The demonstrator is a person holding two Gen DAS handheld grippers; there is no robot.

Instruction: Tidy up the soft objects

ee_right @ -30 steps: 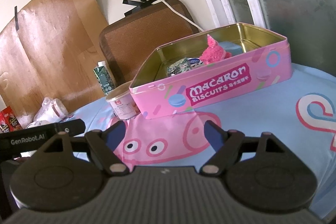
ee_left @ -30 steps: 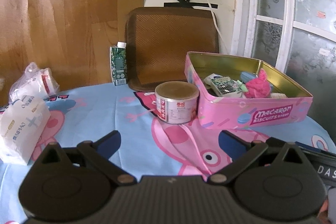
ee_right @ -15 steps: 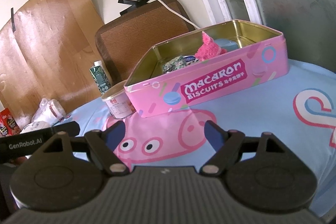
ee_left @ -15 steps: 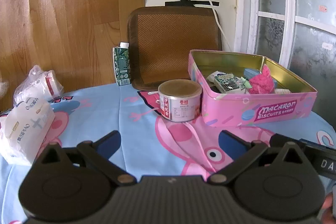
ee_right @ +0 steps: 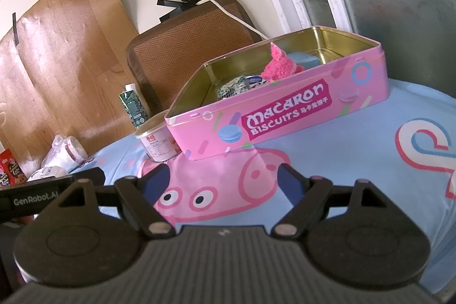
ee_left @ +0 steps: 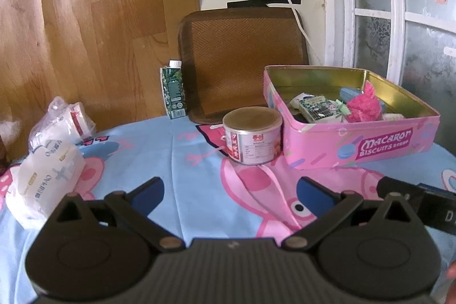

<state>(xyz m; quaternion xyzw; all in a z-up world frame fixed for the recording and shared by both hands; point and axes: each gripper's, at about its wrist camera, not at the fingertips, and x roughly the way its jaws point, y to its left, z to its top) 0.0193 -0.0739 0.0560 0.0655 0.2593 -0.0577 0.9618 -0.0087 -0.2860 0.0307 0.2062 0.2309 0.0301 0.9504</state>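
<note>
Cartoon-print cloth is covering the table; the pink tin is sitting far right, already holding the pink plush. Left gripper and right gripper are hovering spread, empty. Risk: reaching left for the tissue pack is likely clipping the can beside the tin.

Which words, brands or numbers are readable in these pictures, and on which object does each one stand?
"MACARON BISCUITS": side of the pink metal biscuit tin.
"GenRobot.AI": black bar of the left tongs.
"D", cut off: black bar of the right tongs.
Round tin can, green drink carton, white tissue pack: print too small or blurred to read.
</note>
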